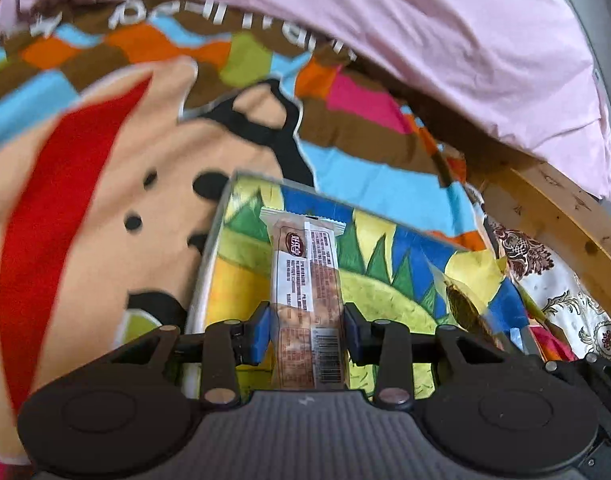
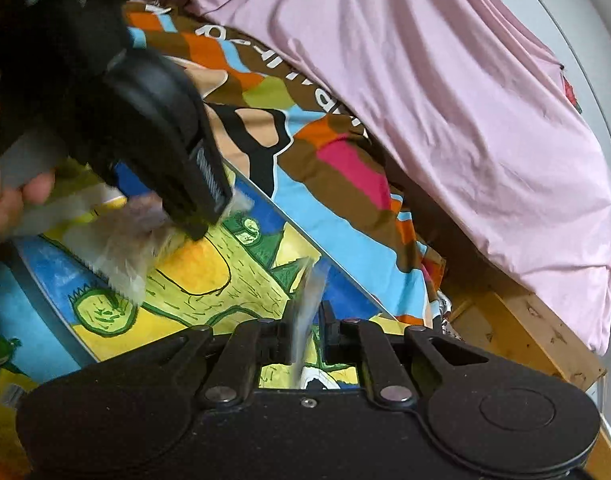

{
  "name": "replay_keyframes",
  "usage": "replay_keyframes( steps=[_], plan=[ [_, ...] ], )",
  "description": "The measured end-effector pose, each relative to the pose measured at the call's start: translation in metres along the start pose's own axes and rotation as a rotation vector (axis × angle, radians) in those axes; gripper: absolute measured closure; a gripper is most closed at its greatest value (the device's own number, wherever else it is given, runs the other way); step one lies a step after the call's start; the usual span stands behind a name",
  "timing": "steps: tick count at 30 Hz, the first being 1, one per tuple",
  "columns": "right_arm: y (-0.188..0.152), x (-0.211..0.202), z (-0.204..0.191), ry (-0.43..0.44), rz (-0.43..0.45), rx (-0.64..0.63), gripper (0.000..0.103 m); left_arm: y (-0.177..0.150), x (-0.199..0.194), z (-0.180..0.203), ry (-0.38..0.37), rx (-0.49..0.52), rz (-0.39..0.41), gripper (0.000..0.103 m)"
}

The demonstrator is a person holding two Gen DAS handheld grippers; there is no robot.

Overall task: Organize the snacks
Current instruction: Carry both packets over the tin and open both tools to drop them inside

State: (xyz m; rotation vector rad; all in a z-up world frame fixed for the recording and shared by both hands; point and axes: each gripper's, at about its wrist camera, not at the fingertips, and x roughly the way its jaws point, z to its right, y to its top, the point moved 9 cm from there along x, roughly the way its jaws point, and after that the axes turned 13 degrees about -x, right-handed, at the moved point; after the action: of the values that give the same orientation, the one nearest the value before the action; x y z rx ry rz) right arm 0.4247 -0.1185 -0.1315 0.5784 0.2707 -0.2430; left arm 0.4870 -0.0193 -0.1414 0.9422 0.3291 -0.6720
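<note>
Two snack packets, one clamped in each hand-held gripper: left on a wrapped bar, right on a clear wrapper.

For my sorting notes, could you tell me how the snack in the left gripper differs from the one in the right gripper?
The snack bar is a long white-labelled pack with a barcode, its pinkish contents visible; the thin packet is a clear sliver seen edge-on. The left gripper holds the bar across its width, jaws partly apart; the right gripper is pinched almost shut on the packet. Both hang over the painted tray.
</note>
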Motion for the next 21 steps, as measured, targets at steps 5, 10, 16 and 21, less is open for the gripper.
replay_keyframes(
  steps=[5, 10, 16, 21],
  plan=[
    [0.0, 0.012, -0.015, 0.048, -0.044, -0.061, 0.084, -0.005, 0.011, 0.003, 0.038, 0.084, 0.003, 0.062],
    [0.0, 0.012, -0.023, 0.113, -0.071, -0.077, 0.066, -0.002, 0.01, 0.006, -0.003, 0.077, -0.028, 0.052],
    [-0.006, 0.001, -0.007, 0.207, -0.127, 0.021, 0.009, 0.005, 0.002, 0.012, -0.093, 0.039, -0.083, 0.024],
    [-0.003, -0.017, 0.003, 0.27, -0.144, 0.062, 0.001, 0.014, -0.018, 0.016, -0.051, 0.081, -0.055, 0.017]
  ],
)
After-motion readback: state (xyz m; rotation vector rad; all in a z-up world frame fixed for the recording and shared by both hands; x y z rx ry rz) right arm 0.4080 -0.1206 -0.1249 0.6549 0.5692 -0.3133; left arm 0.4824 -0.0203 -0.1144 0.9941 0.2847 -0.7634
